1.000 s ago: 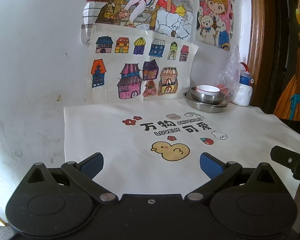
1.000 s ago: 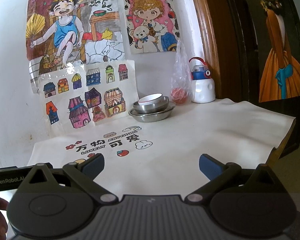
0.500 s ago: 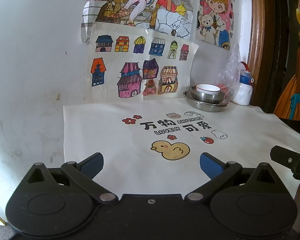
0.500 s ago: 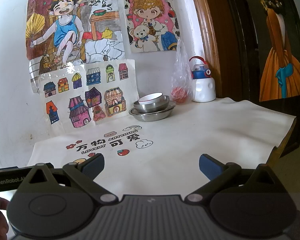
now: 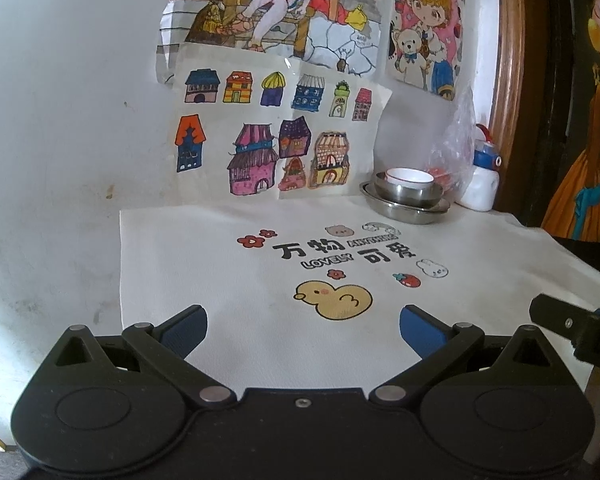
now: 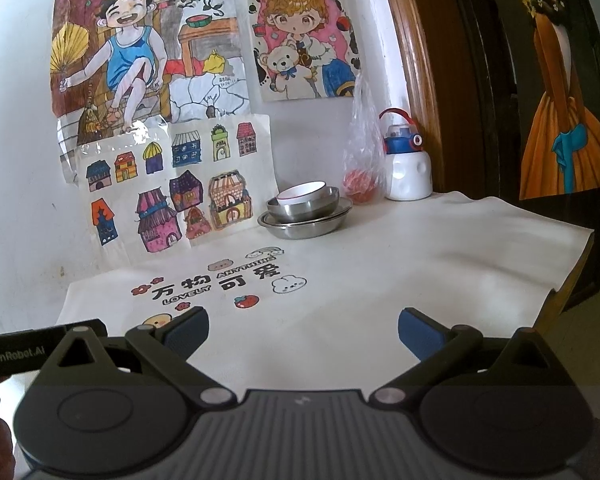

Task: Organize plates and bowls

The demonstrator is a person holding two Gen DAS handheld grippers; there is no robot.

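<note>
A stack stands at the back of the table by the wall: a steel plate [image 5: 410, 214] at the bottom, a steel bowl [image 5: 408, 194] in it, and a small white bowl [image 5: 410, 177] on top. The same stack shows in the right wrist view: plate [image 6: 304, 228], steel bowl [image 6: 306, 206], white bowl [image 6: 302, 192]. My left gripper [image 5: 303, 330] is open and empty, low over the near part of the cloth, far from the stack. My right gripper [image 6: 303, 330] is open and empty too, beside the left one.
A white cloth [image 5: 220, 264] with a yellow duck print covers the table. A plastic bag [image 6: 362, 160] and a white bottle with a blue and red lid [image 6: 406, 164] stand right of the stack. Drawings hang on the wall. A wooden frame [image 6: 420, 80] rises on the right.
</note>
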